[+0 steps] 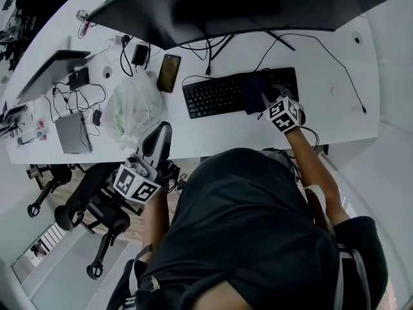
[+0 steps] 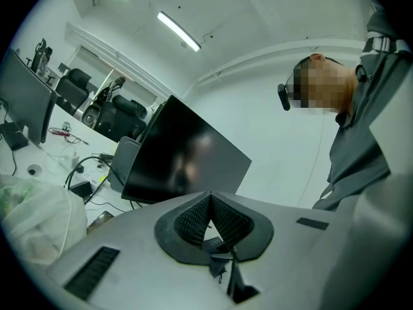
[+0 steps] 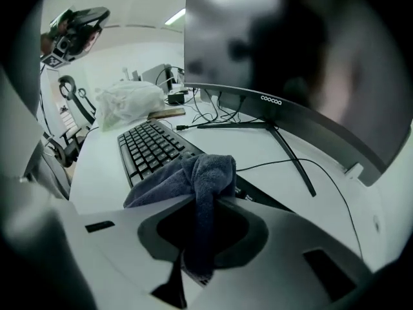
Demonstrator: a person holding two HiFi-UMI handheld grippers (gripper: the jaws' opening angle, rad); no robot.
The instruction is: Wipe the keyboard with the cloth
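Observation:
A black keyboard (image 1: 216,95) lies on the white desk (image 1: 335,118) under the monitor. A dark blue cloth (image 1: 257,92) covers its right part. My right gripper (image 1: 270,99) is shut on the cloth (image 3: 200,179), which is bunched between the jaws and drapes onto the keyboard (image 3: 147,148). My left gripper (image 1: 160,141) is held off the desk's near edge, left of the keyboard, pointing up and away. In the left gripper view its jaws meet at the tips with nothing between them (image 2: 210,196).
A large curved monitor (image 1: 239,5) hangs over the desk's back. A phone (image 1: 169,72), a white plastic bag (image 1: 133,108), chargers with cables (image 1: 80,89) and a laptop (image 1: 51,70) lie left of the keyboard. Office chairs (image 1: 84,205) stand below the desk's edge.

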